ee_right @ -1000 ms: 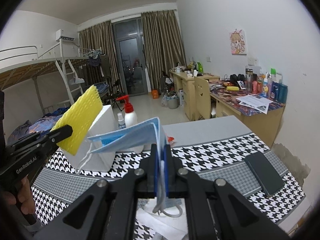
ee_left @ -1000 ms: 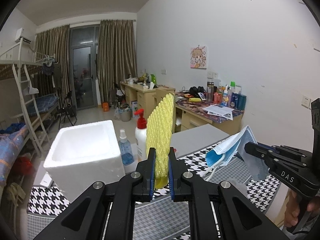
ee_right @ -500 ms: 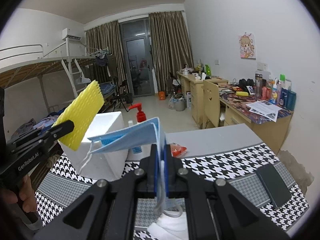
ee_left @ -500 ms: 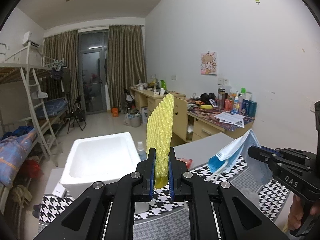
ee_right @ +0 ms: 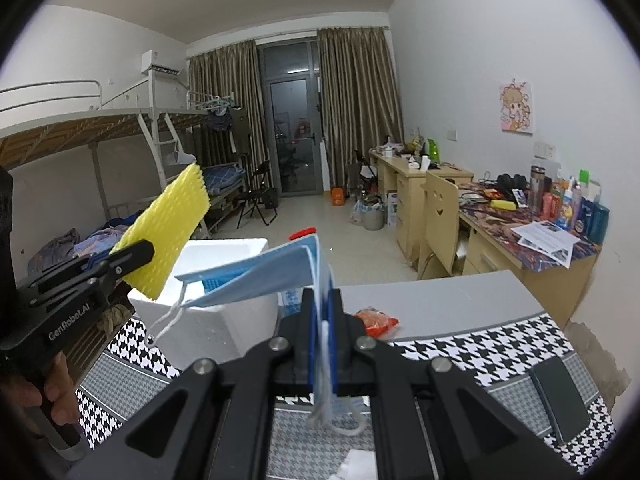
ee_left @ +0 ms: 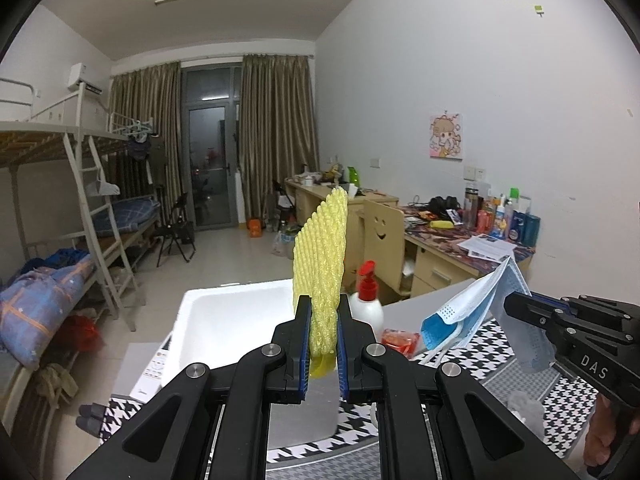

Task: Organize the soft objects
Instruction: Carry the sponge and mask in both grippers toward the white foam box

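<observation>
My left gripper (ee_left: 323, 344) is shut on a yellow foam net sleeve (ee_left: 320, 264) that stands upright between its blue pads, just in front of a white foam box (ee_left: 236, 312). The right wrist view shows the same sleeve (ee_right: 168, 236) at the left, above the box (ee_right: 224, 256). Folded blue face masks (ee_right: 272, 276) are pinched in my right gripper (ee_right: 322, 344), their ear loops dangling. In the left wrist view the masks (ee_left: 476, 308) hang at the right, held by the right gripper (ee_left: 510, 300) over the table.
A houndstooth cloth (ee_right: 472, 352) covers the table. On it lie a dark phone (ee_right: 558, 404), a red packet (ee_right: 376, 320) and a white pump bottle with a red top (ee_left: 366, 300). A desk and chair stand behind; a bunk bed (ee_left: 60, 208) at left.
Both grippers have risen and shifted left toward the foam box, each keeping its hold. The box now sits directly behind the yellow sleeve in the left wrist view.
</observation>
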`<state>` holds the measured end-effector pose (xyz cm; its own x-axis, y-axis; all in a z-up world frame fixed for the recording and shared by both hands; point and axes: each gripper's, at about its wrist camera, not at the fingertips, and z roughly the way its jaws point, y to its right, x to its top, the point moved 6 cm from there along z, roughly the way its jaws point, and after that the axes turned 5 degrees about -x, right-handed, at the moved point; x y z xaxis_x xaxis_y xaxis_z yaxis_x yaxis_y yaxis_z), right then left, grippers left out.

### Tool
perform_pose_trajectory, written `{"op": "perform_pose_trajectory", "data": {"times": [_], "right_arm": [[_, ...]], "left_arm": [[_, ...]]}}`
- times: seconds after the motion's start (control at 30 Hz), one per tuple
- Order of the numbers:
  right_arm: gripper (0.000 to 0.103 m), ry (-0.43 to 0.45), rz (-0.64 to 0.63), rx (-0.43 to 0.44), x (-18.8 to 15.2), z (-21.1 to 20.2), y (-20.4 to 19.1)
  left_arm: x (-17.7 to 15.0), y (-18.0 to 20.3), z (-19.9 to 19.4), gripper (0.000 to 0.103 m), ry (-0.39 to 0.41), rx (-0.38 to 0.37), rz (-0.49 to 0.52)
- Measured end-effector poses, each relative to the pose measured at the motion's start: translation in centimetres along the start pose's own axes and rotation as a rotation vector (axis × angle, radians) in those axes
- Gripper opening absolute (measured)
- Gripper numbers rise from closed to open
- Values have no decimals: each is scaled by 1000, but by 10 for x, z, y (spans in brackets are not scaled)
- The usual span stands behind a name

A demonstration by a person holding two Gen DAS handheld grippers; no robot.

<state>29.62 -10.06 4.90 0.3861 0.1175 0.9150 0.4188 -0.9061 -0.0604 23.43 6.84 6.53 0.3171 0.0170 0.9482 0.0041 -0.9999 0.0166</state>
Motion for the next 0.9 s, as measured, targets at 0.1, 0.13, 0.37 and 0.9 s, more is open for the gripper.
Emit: {"op": "perform_pose_trajectory", "data": {"times": [0.1, 0.13, 0.37, 0.9], "right_arm": [[7, -3, -6, 17, 3, 4, -6], [7, -3, -8, 21, 4, 4, -8], [7, -13, -27, 50, 9, 13, -23], [7, -33, -70, 72, 23, 35, -46]], "left_arm": [[1, -9, 1, 12, 1, 14, -11], [1, -11, 1, 12, 0, 20, -14], [3, -22, 3, 12, 1, 47, -25], [0, -55, 22, 12, -24, 121, -53]]}}
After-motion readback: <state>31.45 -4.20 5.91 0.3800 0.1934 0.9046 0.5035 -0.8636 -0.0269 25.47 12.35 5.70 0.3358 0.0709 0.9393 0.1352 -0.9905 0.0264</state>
